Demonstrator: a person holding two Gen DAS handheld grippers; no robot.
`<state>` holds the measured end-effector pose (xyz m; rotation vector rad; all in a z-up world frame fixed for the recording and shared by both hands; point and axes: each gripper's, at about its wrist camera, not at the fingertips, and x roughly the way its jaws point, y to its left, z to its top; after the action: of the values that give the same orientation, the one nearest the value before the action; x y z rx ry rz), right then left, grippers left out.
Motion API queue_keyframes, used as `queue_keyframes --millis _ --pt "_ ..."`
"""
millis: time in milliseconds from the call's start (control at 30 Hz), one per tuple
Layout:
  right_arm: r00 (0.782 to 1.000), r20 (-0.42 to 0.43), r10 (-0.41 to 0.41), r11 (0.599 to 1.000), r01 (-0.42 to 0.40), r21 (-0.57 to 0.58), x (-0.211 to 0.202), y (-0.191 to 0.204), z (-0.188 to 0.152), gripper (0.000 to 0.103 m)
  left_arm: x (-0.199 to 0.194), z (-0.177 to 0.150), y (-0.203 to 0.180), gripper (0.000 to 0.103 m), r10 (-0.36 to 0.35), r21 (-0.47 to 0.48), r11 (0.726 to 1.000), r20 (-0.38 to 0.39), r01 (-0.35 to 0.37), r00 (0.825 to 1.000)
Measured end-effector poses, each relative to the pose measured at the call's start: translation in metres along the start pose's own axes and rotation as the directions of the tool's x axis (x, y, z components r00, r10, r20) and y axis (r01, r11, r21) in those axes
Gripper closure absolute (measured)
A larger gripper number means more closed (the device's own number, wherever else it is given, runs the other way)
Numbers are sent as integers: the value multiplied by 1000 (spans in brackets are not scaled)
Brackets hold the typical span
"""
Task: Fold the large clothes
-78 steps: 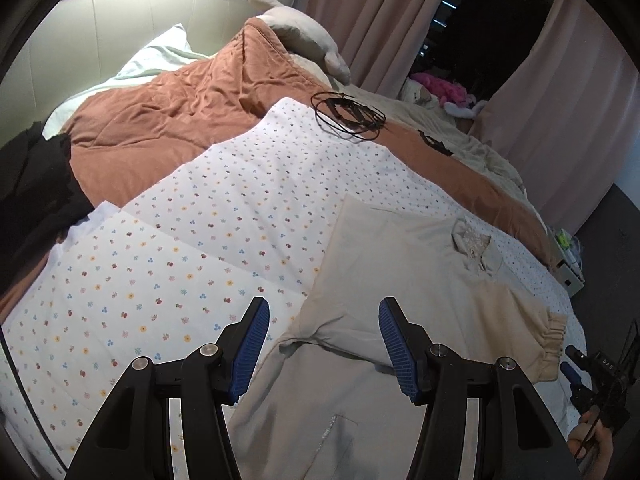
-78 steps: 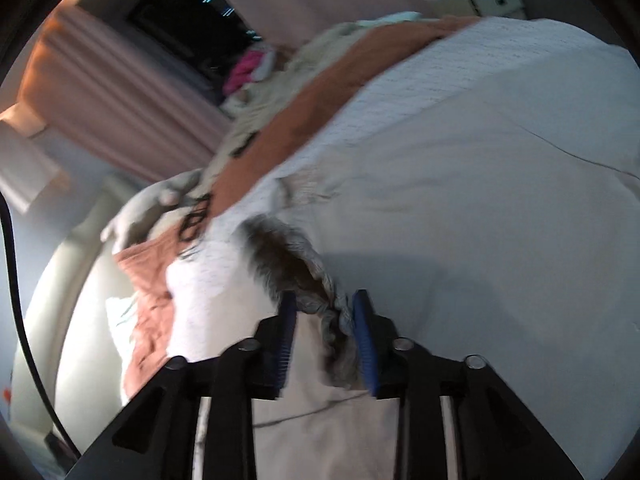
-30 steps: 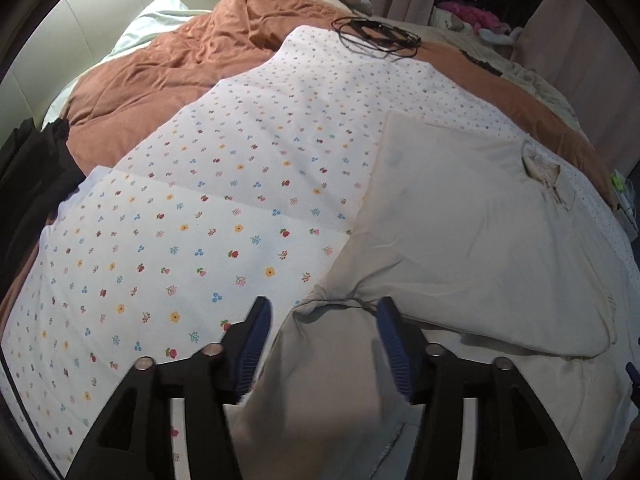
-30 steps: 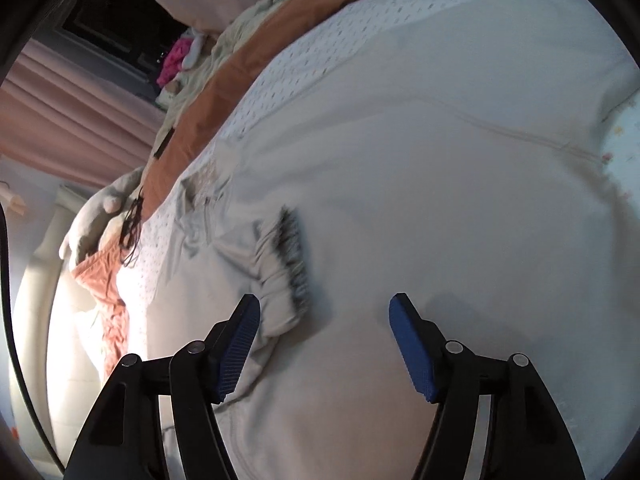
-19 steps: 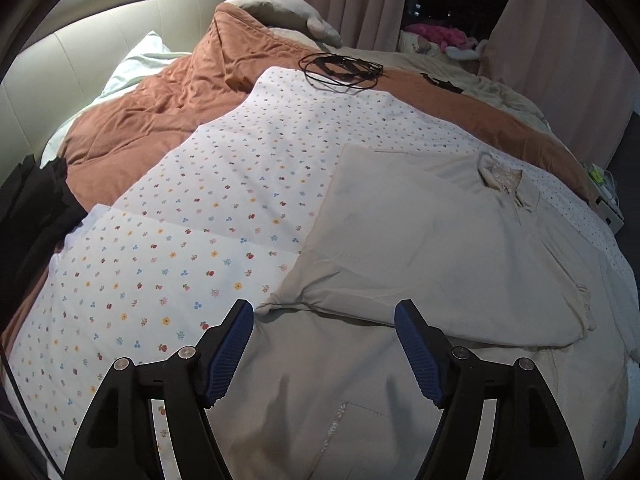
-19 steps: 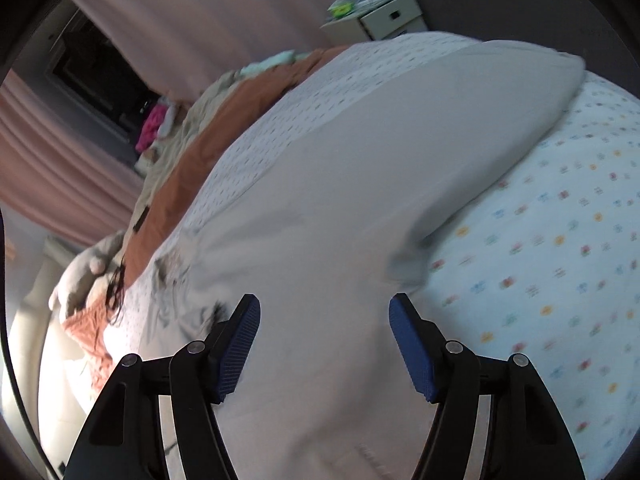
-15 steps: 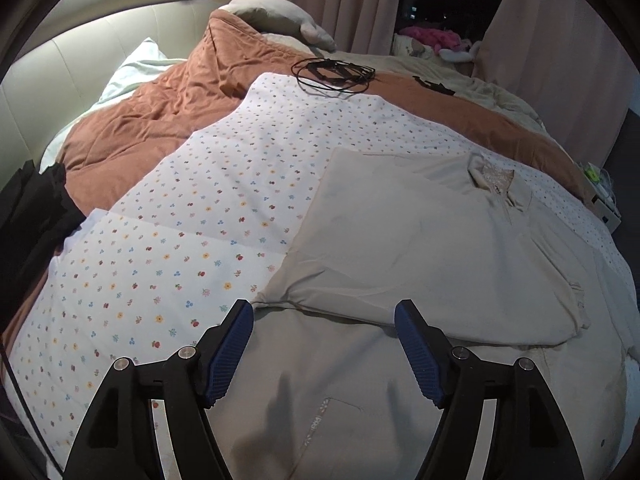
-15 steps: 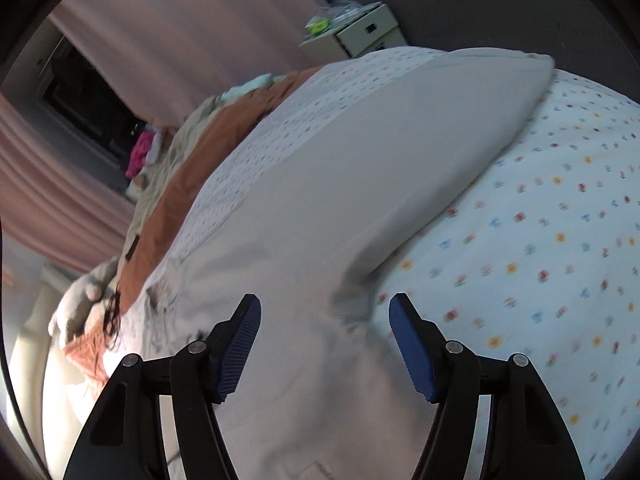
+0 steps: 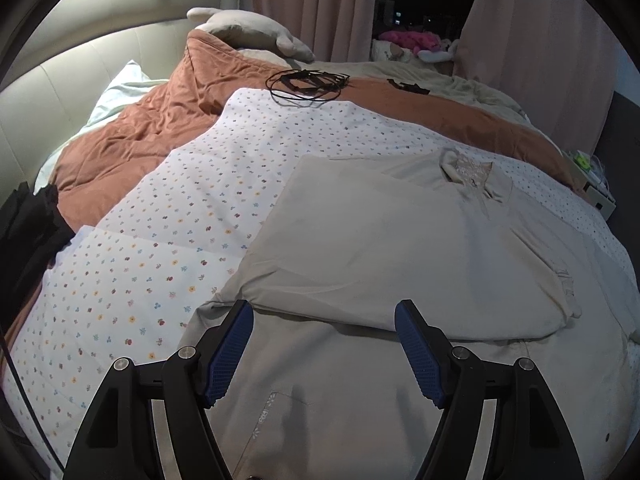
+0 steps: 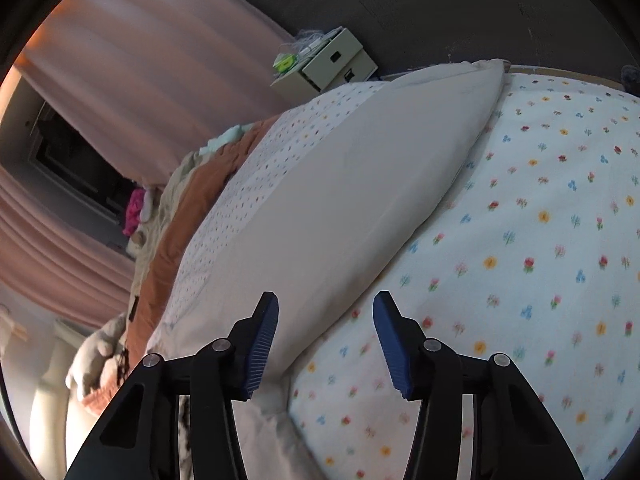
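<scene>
A large beige garment (image 9: 392,248) lies spread on a flowered white sheet (image 9: 132,272) over the bed, its sleeves folded in across the body and its collar (image 9: 472,176) at the far side. My left gripper (image 9: 324,344) hovers open above the garment's lower part, nothing between its blue pads. In the right wrist view the garment's long side (image 10: 340,208) runs away from me over the sheet (image 10: 540,240). My right gripper (image 10: 325,336) hangs over that side edge with its jaws closing; the edge lies below the gap and the pads do not press on it.
A rust-brown duvet (image 9: 160,116) covers the far half of the bed, with a coil of black cable (image 9: 308,84) and a grey plush toy (image 9: 248,36) on it. Dark clothing (image 9: 24,232) sits at the left edge. Pink curtains (image 10: 140,92) and a small drawer unit (image 10: 332,64) stand beyond.
My left gripper let go of the garment's fold, opened wider and drew back and up. My right gripper swept from the folded-in cuff across to the garment's side edge, and its jaws narrowed.
</scene>
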<state>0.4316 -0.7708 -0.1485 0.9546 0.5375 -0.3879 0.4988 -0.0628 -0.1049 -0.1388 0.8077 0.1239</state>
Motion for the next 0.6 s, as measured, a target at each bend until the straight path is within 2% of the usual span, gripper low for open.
queue_keyframes --millis 267,467,533,600 --pt "999 28 -20 998 19 53 20 -37 32 54 12 -7 -4 28 37 56 998 -6 -37 999" --pt "999 22 -34 993 32 111 39 -55 46 54 21 -6 3 28 34 42 999 -34 -33 999" --pt "999 35 -42 992 37 120 44 -57 51 58 22 -6 2 29 35 45 998 -33 -34 999" --pt "998 47 -50 992 44 116 47 -58 55 67 22 -5 2 28 40 55 998 -27 -38 999"
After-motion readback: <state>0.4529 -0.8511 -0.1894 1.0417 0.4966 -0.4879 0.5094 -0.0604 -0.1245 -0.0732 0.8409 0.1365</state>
